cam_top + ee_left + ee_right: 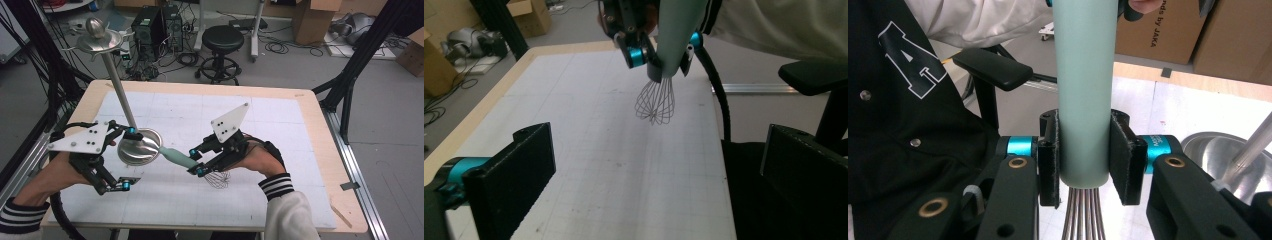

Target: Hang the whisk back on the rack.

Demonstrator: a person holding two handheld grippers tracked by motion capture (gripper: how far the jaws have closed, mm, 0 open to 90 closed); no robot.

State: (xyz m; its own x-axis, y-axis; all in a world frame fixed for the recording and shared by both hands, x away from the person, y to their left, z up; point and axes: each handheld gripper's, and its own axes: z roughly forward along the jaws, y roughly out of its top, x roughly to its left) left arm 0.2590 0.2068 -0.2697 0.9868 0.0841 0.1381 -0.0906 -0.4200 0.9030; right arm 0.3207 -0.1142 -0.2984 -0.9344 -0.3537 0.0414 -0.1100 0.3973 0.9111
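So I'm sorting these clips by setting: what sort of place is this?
Most likely a lab or workshop, not a kitchen. Loose cables trail over a bare grey floor, computer towers stand beside a stool, and cardboard boxes are stacked behind the gridded table.

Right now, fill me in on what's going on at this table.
A person works with two hand-held grippers. The right hand-held gripper is clamped on the pale green handle of a whisk, its wire head hanging just above the white mat. The left hand-held gripper stands open and holds nothing, beside a steel stand with a round base and a dish on top.
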